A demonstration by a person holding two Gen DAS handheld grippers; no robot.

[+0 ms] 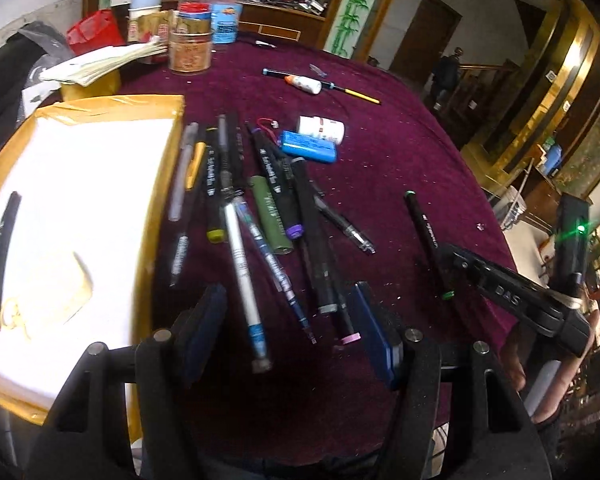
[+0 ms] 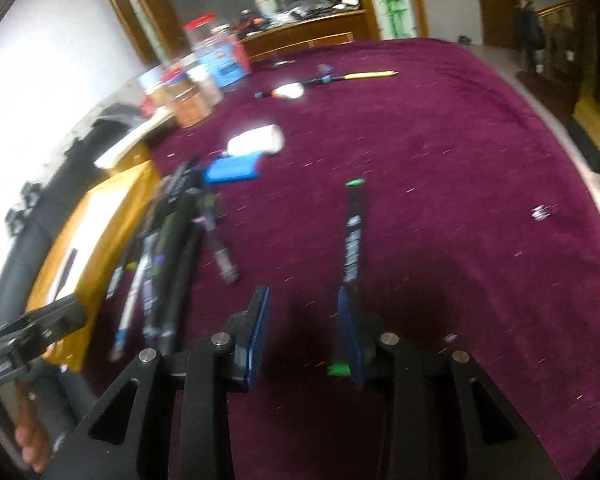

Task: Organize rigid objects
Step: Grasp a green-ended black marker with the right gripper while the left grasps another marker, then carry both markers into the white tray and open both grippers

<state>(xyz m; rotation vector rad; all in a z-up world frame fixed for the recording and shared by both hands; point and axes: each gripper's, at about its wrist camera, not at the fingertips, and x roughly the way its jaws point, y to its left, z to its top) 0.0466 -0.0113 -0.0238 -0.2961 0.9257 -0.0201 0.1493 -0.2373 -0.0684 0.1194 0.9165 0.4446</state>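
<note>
1. Right of the pen pile (image 1: 260, 216), on purple cloth (image 2: 440, 160), lies a green-capped marker (image 2: 354, 232).
2. Right gripper (image 2: 304, 320) holds nothing; marker touches one pad only.
3. Left gripper (image 1: 288, 320) hangs released over the pile.

Tablecloth (image 1: 400, 168): deep magenta, flecked with pale specks.
Box (image 1: 112, 104): yellow-brown rim, bright white inside.
Battery pack (image 1: 309, 146): vivid blue.
Pill bottle (image 1: 321, 129): white.
Lone marker (image 2: 354, 240): black, green at both ends.
Pencil (image 1: 362, 96): yellow.
Jar (image 1: 191, 36): clear, red lid.
Gripper pads (image 1: 374, 332): dark blue on black.
</note>
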